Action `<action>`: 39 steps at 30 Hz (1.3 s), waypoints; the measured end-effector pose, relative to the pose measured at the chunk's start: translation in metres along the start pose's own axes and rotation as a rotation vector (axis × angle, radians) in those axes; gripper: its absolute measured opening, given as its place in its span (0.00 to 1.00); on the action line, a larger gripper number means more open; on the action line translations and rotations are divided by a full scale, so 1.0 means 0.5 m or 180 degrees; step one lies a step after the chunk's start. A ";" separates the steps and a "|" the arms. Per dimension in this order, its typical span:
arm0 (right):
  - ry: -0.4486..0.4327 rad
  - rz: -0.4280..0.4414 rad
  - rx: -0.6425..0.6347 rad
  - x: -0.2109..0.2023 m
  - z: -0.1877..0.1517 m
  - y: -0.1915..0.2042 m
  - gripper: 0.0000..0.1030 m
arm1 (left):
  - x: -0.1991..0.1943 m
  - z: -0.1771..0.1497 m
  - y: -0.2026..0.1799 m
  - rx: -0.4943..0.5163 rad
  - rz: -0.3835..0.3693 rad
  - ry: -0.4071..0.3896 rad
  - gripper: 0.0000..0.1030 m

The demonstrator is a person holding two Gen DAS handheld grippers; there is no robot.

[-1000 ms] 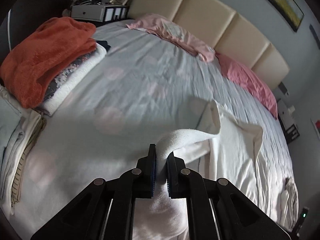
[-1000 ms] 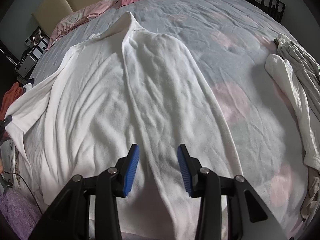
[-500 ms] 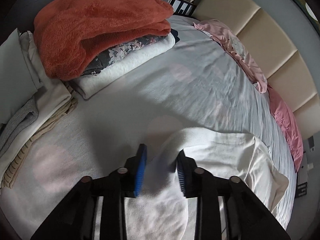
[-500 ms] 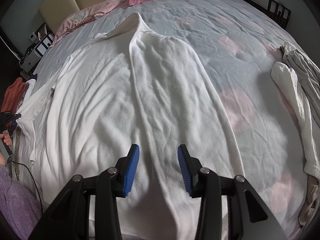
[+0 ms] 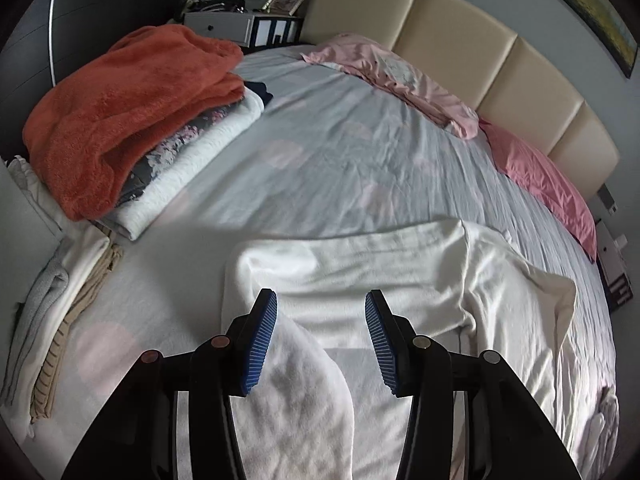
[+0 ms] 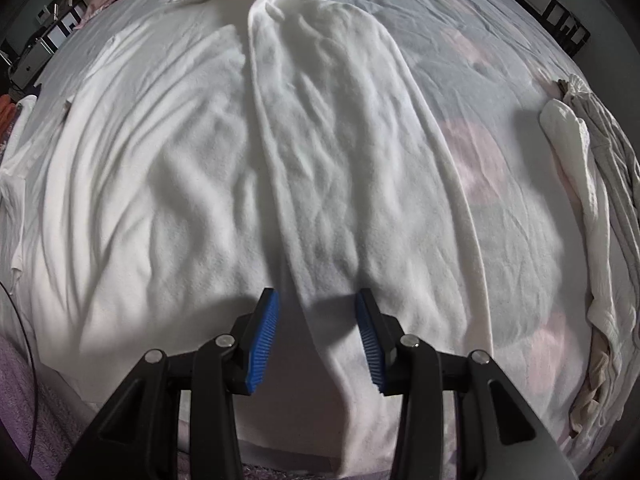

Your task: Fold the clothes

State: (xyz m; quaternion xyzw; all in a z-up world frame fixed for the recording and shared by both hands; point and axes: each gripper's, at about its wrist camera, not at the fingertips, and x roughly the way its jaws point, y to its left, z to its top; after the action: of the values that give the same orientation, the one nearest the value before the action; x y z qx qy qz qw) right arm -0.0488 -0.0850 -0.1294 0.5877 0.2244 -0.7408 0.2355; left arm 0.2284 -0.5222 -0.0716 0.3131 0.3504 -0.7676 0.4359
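Lying rumpled on the bed point(image 6: 520, 208), white fleecy garment point(image 6: 320, 160).

Bed point(image 5: 328, 168) has a grey sheet with faint pink dots, backed by a beige padded headboard point(image 5: 472, 52). Two pink pillows point(image 5: 400, 80) lie along the headboard. Nightstand point(image 5: 240, 28) with clutter stands in the far corner.

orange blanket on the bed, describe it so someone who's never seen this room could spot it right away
Start at the beige padded headboard and follow the bed towards the nightstand corner, where a pile of folded laundry sits at the edge. The orange blanket lies on top: thick, fuzzy, the only bright orange item, over floral and white pieces.
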 end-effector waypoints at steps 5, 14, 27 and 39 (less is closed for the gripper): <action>-0.0073 -0.0270 0.0107 -0.015 -0.012 -0.002 0.10 | 0.003 -0.032 -0.036 0.0265 0.0026 0.0206 0.47; -0.0520 -0.0142 0.0755 -0.074 -0.015 -0.067 0.03 | -0.009 -0.091 -0.135 0.1038 0.0277 0.0262 0.47; -0.0877 0.0067 0.1184 -0.102 0.031 -0.196 0.01 | 0.025 -0.126 -0.168 0.1429 0.0474 0.0369 0.47; -0.0365 0.0945 0.0432 -0.051 0.037 -0.151 0.30 | 0.070 -0.105 -0.173 0.1300 0.0291 0.0464 0.47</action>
State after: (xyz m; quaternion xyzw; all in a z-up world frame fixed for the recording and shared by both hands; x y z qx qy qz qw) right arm -0.1041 -0.0344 -0.0964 0.5857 0.0708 -0.7437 0.3145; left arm 0.1458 -0.4631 -0.1053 0.4651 0.2036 -0.7773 0.3714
